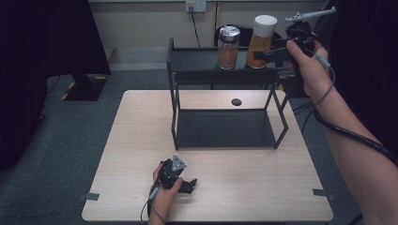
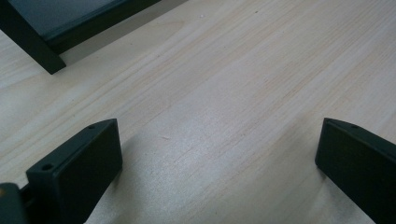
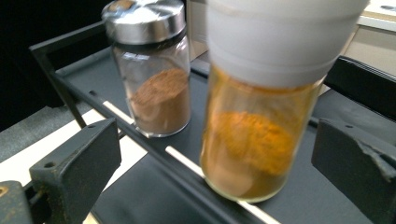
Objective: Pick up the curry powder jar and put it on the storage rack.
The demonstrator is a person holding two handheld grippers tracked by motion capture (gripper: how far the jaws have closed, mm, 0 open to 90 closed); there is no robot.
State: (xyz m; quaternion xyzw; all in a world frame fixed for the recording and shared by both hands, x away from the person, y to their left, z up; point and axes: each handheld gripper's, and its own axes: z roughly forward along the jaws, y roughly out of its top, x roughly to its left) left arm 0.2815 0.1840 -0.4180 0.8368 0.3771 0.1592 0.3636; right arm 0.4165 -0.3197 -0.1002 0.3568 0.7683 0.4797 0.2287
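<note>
A black two-tier metal rack [image 1: 187, 75] stands at the back of the wooden table [image 1: 141, 154]. On its top shelf stand a glass jar with a chrome lid and brown powder [image 1: 228, 47] [image 3: 156, 74] and a taller jar with a white cap and orange powder [image 1: 261, 42] [image 3: 261, 121]. My right gripper [image 1: 272, 52] [image 3: 219, 158] is open at the right end of the top shelf; the orange jar stands between its jaws with gaps on both sides. My left gripper [image 1: 187, 185] [image 2: 219, 158] rests open on the table near the front edge, nothing between its jaws.
The rack's lower shelf [image 1: 225, 129] lies bare. A round cable hole [image 1: 236, 101] sits in the table behind the rack. A dark monitor stand [image 1: 84, 86] is on the floor at far left, a wall socket [image 1: 195, 5] at the back.
</note>
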